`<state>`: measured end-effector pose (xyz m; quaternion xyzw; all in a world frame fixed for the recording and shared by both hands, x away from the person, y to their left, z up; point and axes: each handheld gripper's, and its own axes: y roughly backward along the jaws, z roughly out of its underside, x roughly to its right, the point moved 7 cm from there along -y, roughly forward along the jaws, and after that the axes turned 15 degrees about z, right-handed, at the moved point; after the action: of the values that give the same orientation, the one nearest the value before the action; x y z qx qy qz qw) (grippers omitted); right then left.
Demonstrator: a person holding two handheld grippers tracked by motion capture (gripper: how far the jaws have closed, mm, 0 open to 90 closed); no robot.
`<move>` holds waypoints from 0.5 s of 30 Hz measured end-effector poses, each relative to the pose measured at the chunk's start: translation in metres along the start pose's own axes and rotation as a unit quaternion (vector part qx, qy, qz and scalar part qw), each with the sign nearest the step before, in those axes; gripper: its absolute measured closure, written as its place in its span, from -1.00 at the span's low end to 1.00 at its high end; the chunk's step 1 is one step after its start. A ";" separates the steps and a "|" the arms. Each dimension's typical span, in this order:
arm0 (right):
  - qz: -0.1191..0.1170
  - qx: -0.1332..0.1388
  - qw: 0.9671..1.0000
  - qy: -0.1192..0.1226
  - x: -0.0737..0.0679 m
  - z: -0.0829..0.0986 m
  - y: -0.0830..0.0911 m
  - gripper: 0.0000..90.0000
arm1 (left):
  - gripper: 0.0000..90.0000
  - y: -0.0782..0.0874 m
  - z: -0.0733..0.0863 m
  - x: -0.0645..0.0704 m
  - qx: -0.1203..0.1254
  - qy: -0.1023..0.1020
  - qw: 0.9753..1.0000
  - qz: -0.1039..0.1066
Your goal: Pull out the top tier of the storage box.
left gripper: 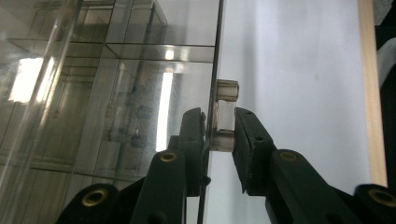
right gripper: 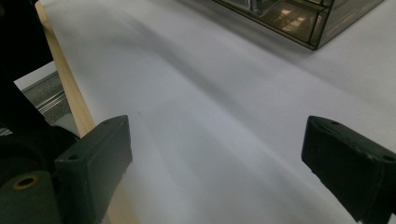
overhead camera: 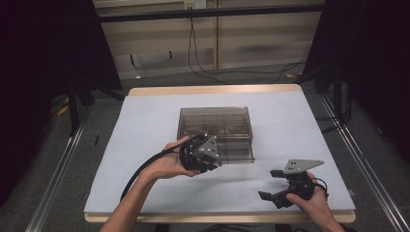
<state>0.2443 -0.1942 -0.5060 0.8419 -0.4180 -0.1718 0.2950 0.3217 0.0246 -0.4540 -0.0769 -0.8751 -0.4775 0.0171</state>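
A clear plastic drawer box (overhead camera: pixel 215 130) sits mid-table on the white sheet (overhead camera: pixel 145 125), wide bare room on every side, its long axis running left-right. The left gripper (left gripper: pixel 219 128) is clamped on the small clear knob (left gripper: pixel 225 114) at its near front. The right gripper (overhead camera: pixel 283 186) hangs spread apart by the table's near edge (overhead camera: pixel 217 216).

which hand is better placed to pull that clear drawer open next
Left. The left hand-held gripper is already closed on the drawer knob; the right hand-held gripper sits open, away from the clear box.
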 end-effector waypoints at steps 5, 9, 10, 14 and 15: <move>0.000 -0.001 1.000 -0.001 0.000 0.000 0.000 -0.81 | 0.67 -0.001 -0.001 0.004 -0.007 -0.003 1.000 0.002; 0.001 0.000 1.000 0.000 0.000 0.000 0.000 -0.81 | 0.67 -0.001 0.000 0.005 -0.009 -0.002 1.000 0.005; 0.001 0.000 1.000 0.001 0.000 0.000 0.001 -0.81 | 0.67 -0.001 0.000 0.006 -0.009 0.000 1.000 0.008; 0.001 0.001 1.000 0.000 0.000 0.000 0.001 -0.81 | 0.67 -0.001 0.000 0.006 -0.011 -0.002 1.000 0.010; 0.001 0.000 1.000 0.000 0.000 0.000 0.001 -0.81 | 0.67 -0.001 0.000 0.007 -0.012 -0.002 1.000 0.011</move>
<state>0.2440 -0.1946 -0.5057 0.8418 -0.4185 -0.1711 0.2949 0.3151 0.0253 -0.4544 -0.0876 -0.8686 -0.4873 0.0197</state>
